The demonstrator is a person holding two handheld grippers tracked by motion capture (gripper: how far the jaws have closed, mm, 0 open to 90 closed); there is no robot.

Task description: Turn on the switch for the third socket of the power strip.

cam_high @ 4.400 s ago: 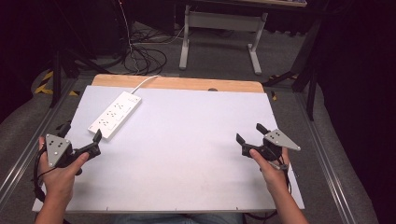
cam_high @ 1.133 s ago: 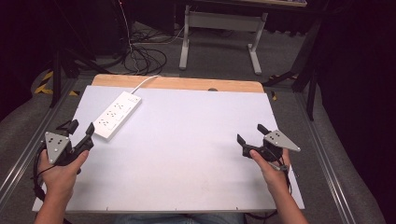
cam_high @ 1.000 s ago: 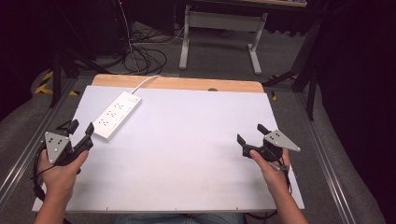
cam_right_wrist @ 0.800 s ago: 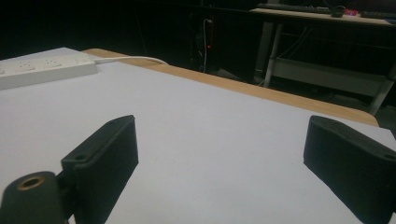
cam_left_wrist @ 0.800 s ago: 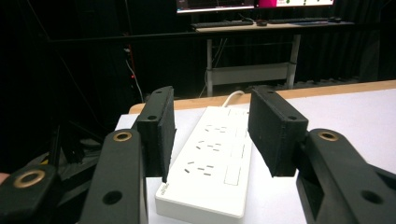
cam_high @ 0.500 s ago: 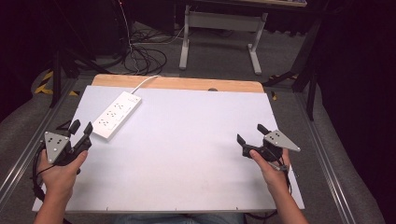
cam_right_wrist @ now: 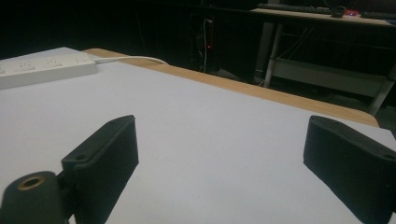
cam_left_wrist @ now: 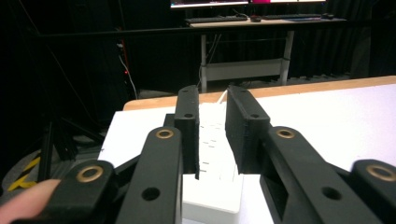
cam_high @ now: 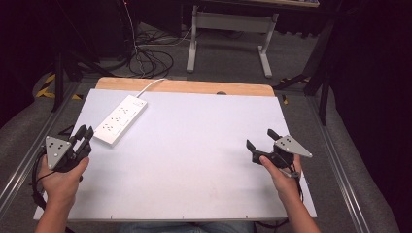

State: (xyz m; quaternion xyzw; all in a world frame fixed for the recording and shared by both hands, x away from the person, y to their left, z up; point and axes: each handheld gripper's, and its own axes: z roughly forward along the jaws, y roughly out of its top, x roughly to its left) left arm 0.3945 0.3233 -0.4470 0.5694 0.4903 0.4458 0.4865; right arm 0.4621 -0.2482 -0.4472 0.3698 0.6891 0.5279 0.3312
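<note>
- Over the white-topped bench with its bare wooden far edge, the high view has a long white plastic power strip lying slantwise at the far left, its white cord running off the back edge, probably toward a socket behind.
- On the near left, the left gripper is held low in the left hand, its tip just beside the strip's near end and pointed along it; I judge this a line-up for a grasp on that end.
- Well apart on the right, the right gripper rests in the right hand over bare bench, seemingly parked and waiting.
- Along the left gripper view, the jaws stand close together with a narrow gap, released and grasping nothing; the power strip shows through that gap and below it, its near end right under the tips. Whether the jaws touch it I cannot tell.
- Along the right gripper view, the jaws are spread wide and hold nothing, with only bench between them; the power strip and its cord lie far off at the upper left.
</note>
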